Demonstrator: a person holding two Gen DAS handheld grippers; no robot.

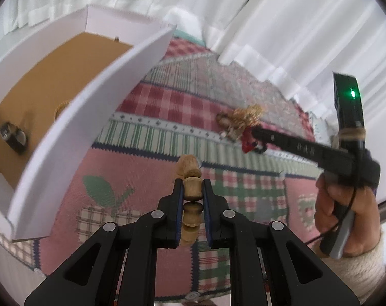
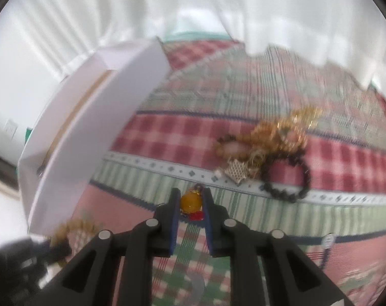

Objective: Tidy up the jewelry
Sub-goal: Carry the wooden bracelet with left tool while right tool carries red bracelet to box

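My left gripper (image 1: pixel 192 187) is shut on a wooden bead bracelet (image 1: pixel 191 191) and holds it above the patchwork cloth, to the right of the white box (image 1: pixel 96 102). The box has a tan floor holding a dark ring-like piece (image 1: pixel 13 137) and a gold piece (image 1: pixel 61 107) by its wall. My right gripper (image 2: pixel 191 201) is shut on an amber bead charm (image 2: pixel 190 202) with red bits below it; it also shows in the left wrist view (image 1: pixel 251 140). A heap of jewelry (image 2: pixel 269 142) lies just beyond it, with a black bead bracelet (image 2: pixel 287 178) and a silver star pendant (image 2: pixel 236 173).
The patchwork tablecloth (image 1: pixel 147 168) in pink, green and red checks covers the table. White curtains (image 1: pixel 269 25) hang behind. The white box (image 2: pixel 91 132) stands at the left in the right wrist view. The left gripper with its beads (image 2: pixel 70 229) shows at the lower left there.
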